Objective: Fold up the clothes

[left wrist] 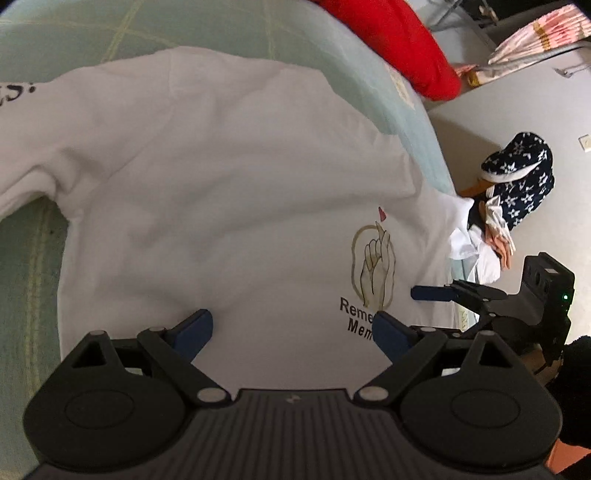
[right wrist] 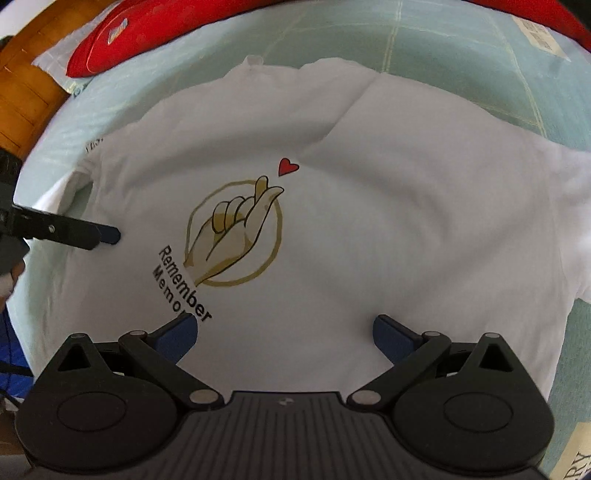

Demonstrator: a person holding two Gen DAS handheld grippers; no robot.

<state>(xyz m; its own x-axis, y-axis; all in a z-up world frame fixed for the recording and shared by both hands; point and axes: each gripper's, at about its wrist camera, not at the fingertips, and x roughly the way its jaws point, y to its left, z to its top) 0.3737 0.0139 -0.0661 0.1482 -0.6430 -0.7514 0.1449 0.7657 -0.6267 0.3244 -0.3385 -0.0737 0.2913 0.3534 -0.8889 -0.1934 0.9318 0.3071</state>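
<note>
Pale green bed sheet (right wrist: 461,48), red pillow (right wrist: 147,33) at far edge. White T-shirt (right wrist: 369,229) spread flat on it. My left claw (left wrist: 293,332) and right claw (right wrist: 284,334) spread, empty, above shirt.

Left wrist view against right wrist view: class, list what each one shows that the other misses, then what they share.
Only the left wrist view shows the navy star-patterned cloth off the bed's edge and the right tool from the side.

Only the right wrist view shows the whole finger-heart print, the red heart and the wooden furniture.

Both show the white T-shirt spread on the pale green sheet, a red cushion, and open tools.
</note>
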